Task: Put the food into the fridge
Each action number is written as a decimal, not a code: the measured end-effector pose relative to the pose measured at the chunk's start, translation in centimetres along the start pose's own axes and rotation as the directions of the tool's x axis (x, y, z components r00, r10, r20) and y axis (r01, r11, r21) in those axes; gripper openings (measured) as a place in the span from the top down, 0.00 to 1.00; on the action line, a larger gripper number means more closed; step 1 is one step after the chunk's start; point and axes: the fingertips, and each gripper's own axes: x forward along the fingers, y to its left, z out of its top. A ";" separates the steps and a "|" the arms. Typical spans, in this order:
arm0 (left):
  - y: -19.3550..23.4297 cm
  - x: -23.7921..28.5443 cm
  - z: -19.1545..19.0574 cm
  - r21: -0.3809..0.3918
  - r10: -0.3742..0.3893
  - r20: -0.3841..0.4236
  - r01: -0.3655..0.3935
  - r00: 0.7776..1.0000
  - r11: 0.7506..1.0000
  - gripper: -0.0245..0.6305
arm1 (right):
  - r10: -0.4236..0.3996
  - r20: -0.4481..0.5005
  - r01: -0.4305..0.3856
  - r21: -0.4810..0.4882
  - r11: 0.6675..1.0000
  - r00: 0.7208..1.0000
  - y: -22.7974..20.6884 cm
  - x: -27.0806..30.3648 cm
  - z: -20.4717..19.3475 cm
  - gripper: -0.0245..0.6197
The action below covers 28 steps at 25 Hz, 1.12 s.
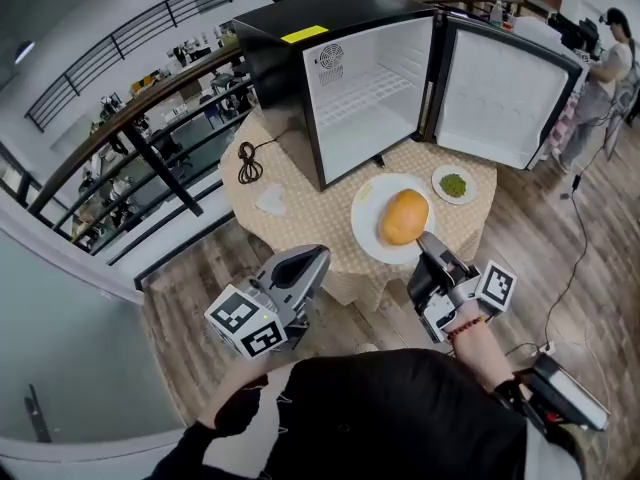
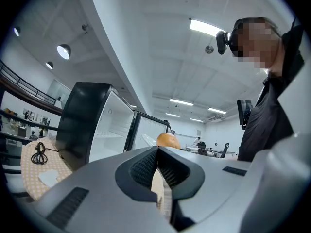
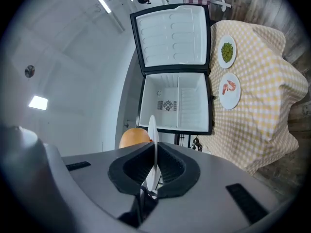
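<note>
A small black fridge [image 1: 340, 78] stands open on the round checked table [image 1: 300, 233], its door [image 1: 500, 93] swung right and its white inside bare. My right gripper [image 1: 428, 240] is shut on the near rim of a white plate [image 1: 372, 223] carrying an orange-brown bun [image 1: 404, 216], held above the table before the fridge. In the right gripper view the plate [image 3: 152, 130] shows edge-on between the jaws of the gripper [image 3: 154, 147], the bun [image 3: 133, 137] to its left. My left gripper [image 1: 318, 258] hangs shut and empty at the table's near edge; in its own view the gripper [image 2: 156, 152] points toward the bun [image 2: 167, 140].
A small plate of green food [image 1: 453, 184] sits below the door. A plate with shrimp [image 3: 229, 90] shows in the right gripper view. A coiled black cable [image 1: 249, 163] and a whitish flat piece [image 1: 270, 200] lie at the table's left. A railing [image 1: 130, 128] runs left; a person [image 1: 605, 68] stands far right.
</note>
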 end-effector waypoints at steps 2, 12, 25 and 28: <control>0.9 1.2 0.0 0.002 0.009 0.001 -0.009 1.000 1.000 0.94 | 0.002 -0.015 -0.002 0.003 1.000 1.000 -0.4 1.1 1.0 0.92; 5.8 7.7 1.5 0.026 0.048 0.047 -0.049 0.998 0.998 0.94 | 0.012 -0.115 -0.006 0.051 0.999 0.993 -1.6 7.7 5.4 0.92; 6.6 10.8 1.5 0.047 0.048 0.009 -0.049 0.999 0.998 0.94 | 0.032 -0.151 -0.021 0.076 0.997 0.988 -0.8 13.3 7.5 0.92; 7.0 11.7 1.3 0.050 0.038 -0.004 -0.038 0.999 0.998 0.94 | 0.022 -0.139 -0.011 0.082 0.997 0.990 -1.0 14.6 8.1 0.92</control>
